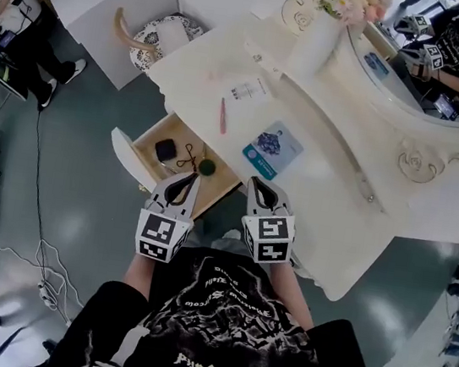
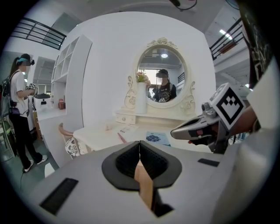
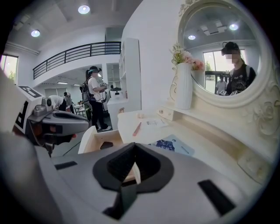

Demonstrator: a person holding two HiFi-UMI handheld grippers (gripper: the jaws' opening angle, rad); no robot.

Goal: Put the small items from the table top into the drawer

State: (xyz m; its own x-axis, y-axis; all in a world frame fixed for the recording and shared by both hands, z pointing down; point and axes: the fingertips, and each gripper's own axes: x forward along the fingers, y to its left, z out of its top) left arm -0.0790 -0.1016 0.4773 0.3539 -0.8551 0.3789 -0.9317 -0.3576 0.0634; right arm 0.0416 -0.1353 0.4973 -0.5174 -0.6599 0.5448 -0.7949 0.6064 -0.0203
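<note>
Left gripper (image 1: 183, 185) and right gripper (image 1: 262, 193) are both pinched together, holding nothing. The blue card (image 1: 273, 149) sits on the tabletop just ahead of the right one, so that hand's nearer. The pink stick (image 1: 222, 116) lies further out, pointing lengthwise away from me, beyond the open drawer (image 1: 124, 157).

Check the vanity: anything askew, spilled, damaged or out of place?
Nothing is spilled or damaged. The drawer stands open with small items inside, which fits the task. A pink stick, a leaflet and a blue booklet lie at loose angles on the table top, not yet put away. The vase stands upright.
</note>
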